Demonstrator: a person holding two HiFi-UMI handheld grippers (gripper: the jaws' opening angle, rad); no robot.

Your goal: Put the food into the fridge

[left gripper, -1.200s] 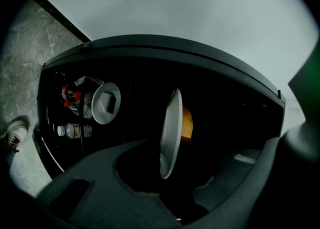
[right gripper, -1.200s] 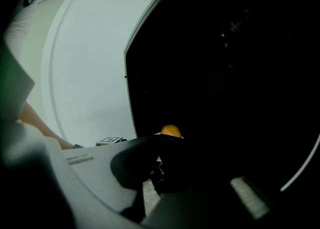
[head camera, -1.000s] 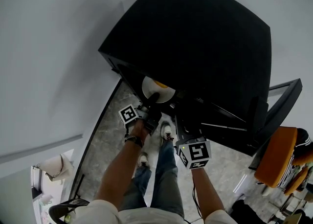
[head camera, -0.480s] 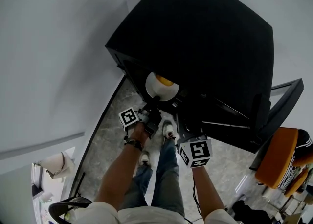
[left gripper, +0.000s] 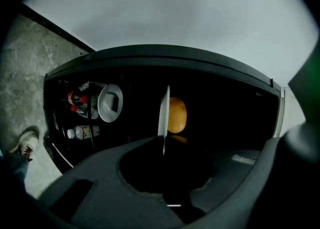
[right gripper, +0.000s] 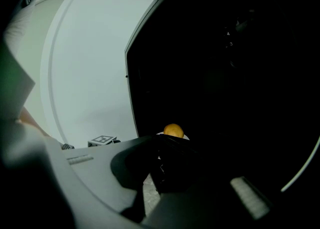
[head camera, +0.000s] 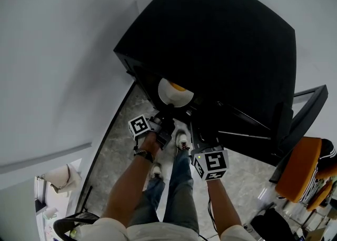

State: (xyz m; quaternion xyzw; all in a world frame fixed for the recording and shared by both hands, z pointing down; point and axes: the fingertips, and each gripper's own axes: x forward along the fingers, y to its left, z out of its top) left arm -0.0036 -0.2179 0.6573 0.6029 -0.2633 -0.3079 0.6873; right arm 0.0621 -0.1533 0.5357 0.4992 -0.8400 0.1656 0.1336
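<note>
We've lost the fridge (head camera: 221, 50) interior to darkness, plate (head camera: 171, 92) half hidden under its top, door bottles (left gripper: 80, 132) too small to read.

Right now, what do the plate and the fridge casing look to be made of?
Plate: white, smooth, thin rim; probably glazed ceramic or melamine, can't tell which. Fridge casing: flat black, even dull surface with no glare; painted metal or plastic.

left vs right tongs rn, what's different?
Left tongs have just been closing and pinch the rim of the plate carrying the food. Right tongs have no plate between them, and their grip is unclear. In the head view, left tongs reach the plate and right tongs sit lower. Both face the black fridge.
</note>
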